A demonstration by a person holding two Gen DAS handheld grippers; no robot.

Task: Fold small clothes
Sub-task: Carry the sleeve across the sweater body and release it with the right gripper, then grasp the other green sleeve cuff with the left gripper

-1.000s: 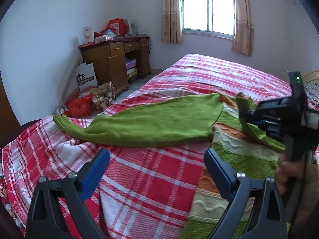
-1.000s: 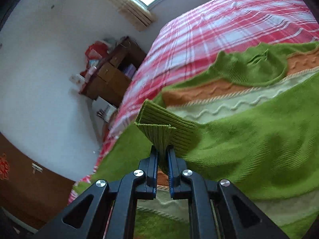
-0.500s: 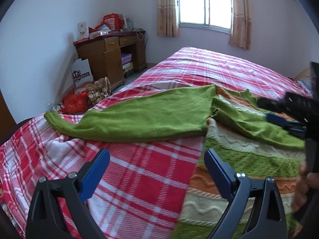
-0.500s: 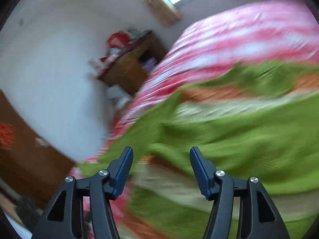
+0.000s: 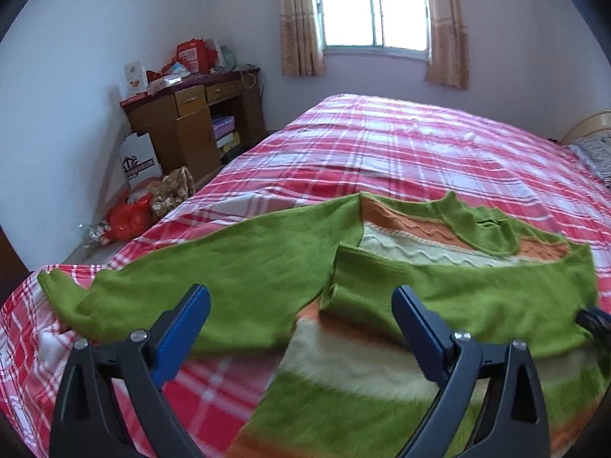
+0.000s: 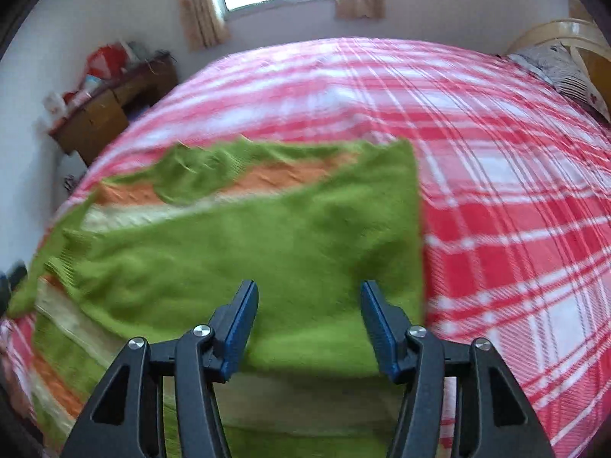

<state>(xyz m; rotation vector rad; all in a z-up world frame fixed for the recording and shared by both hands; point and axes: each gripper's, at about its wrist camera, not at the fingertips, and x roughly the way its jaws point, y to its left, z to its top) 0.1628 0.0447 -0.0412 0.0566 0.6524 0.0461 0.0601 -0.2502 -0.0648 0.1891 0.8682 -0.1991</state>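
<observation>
A green knit sweater [image 5: 439, 294] with orange and cream stripes lies flat on the red plaid bed [image 5: 401, 152]. One sleeve [image 5: 458, 297] is folded across its chest; the other sleeve [image 5: 214, 274] stretches out to the left toward the bed's edge. My left gripper [image 5: 301, 309] is open and empty, just above the sweater's lower left part. In the right wrist view the sweater [image 6: 248, 252] fills the left half, with the folded sleeve on top. My right gripper [image 6: 309, 305] is open and empty over that sleeve.
A wooden desk [image 5: 191, 126] with boxes on top stands against the left wall. Bags [image 5: 145, 206] lie on the floor beside the bed. A window [image 5: 374, 7] with curtains is on the far wall. A pillow [image 6: 561, 72] lies at the bed's right end.
My right gripper was shut on the sleeve cuff, laid the sleeve across the sweater's chest, opened and pulled back to the right. My left gripper moved closer over the sweater.
</observation>
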